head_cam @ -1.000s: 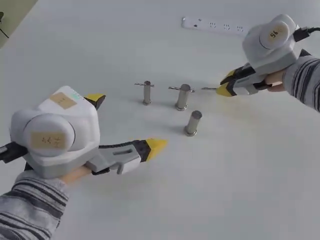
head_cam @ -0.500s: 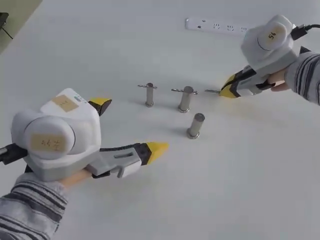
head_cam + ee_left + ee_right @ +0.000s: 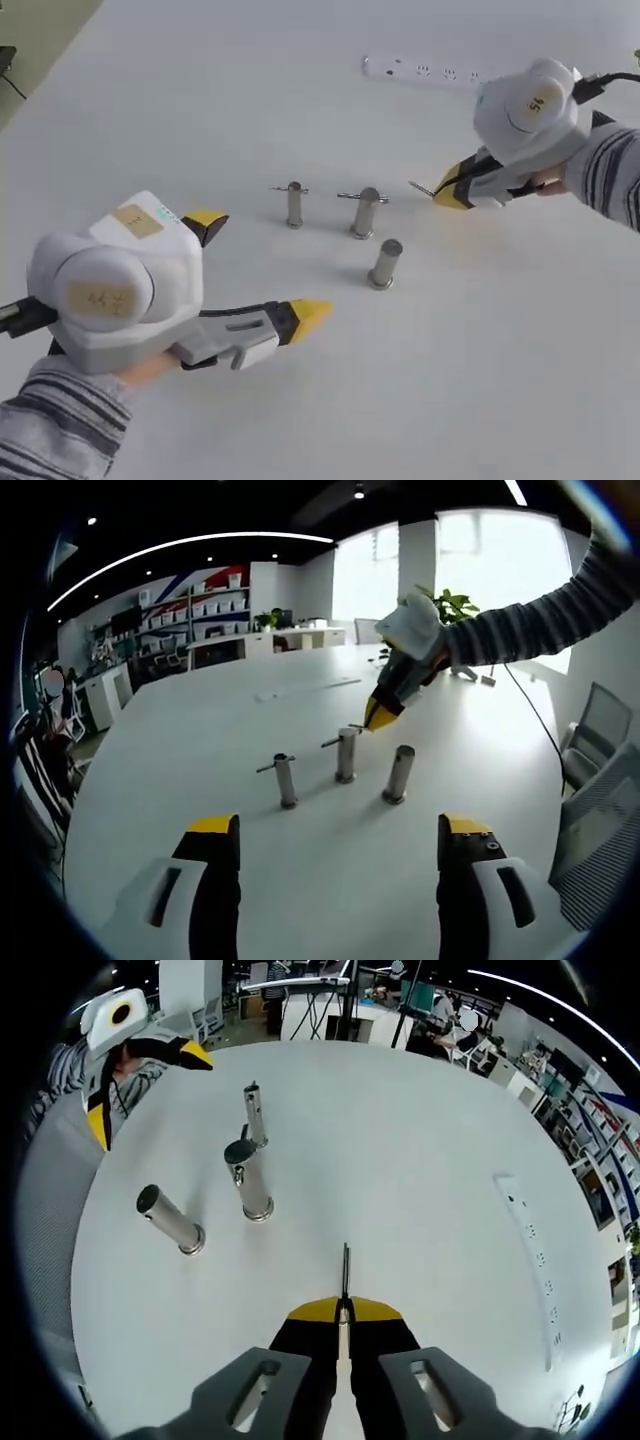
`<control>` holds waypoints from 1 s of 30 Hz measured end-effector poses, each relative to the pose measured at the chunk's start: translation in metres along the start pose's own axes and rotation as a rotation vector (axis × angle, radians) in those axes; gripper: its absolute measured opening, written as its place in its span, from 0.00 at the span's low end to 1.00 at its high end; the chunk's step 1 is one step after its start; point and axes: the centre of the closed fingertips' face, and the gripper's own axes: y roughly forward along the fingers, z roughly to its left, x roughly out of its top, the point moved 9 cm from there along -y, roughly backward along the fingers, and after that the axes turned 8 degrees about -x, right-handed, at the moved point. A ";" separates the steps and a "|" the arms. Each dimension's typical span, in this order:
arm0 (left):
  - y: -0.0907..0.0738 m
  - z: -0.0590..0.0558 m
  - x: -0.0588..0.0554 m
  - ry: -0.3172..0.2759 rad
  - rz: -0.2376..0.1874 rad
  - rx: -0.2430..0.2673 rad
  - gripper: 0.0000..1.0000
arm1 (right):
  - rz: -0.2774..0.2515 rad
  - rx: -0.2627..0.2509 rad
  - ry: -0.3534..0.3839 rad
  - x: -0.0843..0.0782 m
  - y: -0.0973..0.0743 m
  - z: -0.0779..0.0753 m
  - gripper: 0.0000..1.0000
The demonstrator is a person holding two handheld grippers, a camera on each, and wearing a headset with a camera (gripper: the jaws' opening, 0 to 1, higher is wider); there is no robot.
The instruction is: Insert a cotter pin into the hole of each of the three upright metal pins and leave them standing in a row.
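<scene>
Right tongs (image 3: 446, 188), upper right, were clenched on cotter (image 3: 421, 187), aimed for bare pin (image 3: 384, 264) at centre; left tongs (image 3: 258, 267), lower left, were released.

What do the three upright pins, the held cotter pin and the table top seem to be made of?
The upright pins: likely steel, grey with bright highlights. The cotter pin: thin grey wire, probably metal. The table top: smooth white, faintly glossy, perhaps laminate.

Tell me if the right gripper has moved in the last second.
No, barely: the right gripper, shut on a cotter pin, sits about as far right of the middle metal pin as before; the camera shifted.
</scene>
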 end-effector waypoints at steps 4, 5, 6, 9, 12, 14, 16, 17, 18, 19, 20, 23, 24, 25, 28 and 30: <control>0.000 -0.002 0.005 0.021 0.004 -0.014 0.78 | -0.036 -0.009 -0.018 0.000 -0.010 0.004 0.00; 0.000 -0.002 0.006 0.023 0.006 -0.016 0.77 | -0.043 -0.014 -0.023 0.001 -0.014 0.008 0.00; 0.001 -0.002 0.007 0.026 0.006 -0.019 0.76 | -0.052 -0.018 -0.029 0.002 -0.017 0.010 0.00; 0.002 -0.004 0.009 0.020 0.011 -0.032 0.73 | -0.069 -0.025 -0.042 0.005 -0.027 0.019 0.00; 0.004 -0.006 0.010 0.012 0.012 -0.042 0.70 | -0.087 -0.028 -0.063 0.010 -0.036 0.030 0.00; 0.004 -0.009 0.012 0.009 0.012 -0.050 0.70 | -0.103 -0.033 -0.084 0.014 -0.043 0.037 0.00; 0.005 -0.011 0.015 -0.002 0.007 -0.060 0.68 | -0.116 -0.033 -0.097 0.018 -0.048 0.044 0.00; 0.005 -0.012 0.016 -0.011 0.003 -0.066 0.67 | -0.123 -0.037 -0.109 0.019 -0.049 0.047 0.00; 0.006 -0.014 0.017 -0.019 -0.004 -0.075 0.66 | -0.126 -0.042 -0.129 0.022 -0.052 0.050 0.00; 0.006 -0.015 0.019 -0.023 -0.012 -0.080 0.65 | -0.127 -0.045 -0.135 0.023 -0.054 0.052 0.00; 0.007 -0.016 0.021 -0.031 -0.019 -0.084 0.64 | -0.137 -0.048 -0.142 0.025 -0.056 0.055 0.00; 0.008 -0.018 0.023 -0.060 -0.031 -0.101 0.60 | -0.158 -0.052 -0.150 0.030 -0.061 0.062 0.00; 0.009 -0.019 0.024 -0.075 -0.036 -0.115 0.57 | -0.162 -0.055 -0.156 0.031 -0.062 0.063 0.00; 0.010 -0.020 0.025 -0.098 -0.045 -0.128 0.55 | -0.165 -0.057 -0.165 0.033 -0.063 0.066 0.00; 0.012 -0.019 0.027 -0.167 -0.072 -0.157 0.50 | -0.182 -0.060 -0.175 0.036 -0.067 0.072 0.00; 0.013 -0.019 0.029 -0.174 -0.078 -0.158 0.48 | -0.196 -0.064 -0.183 0.039 -0.069 0.077 0.00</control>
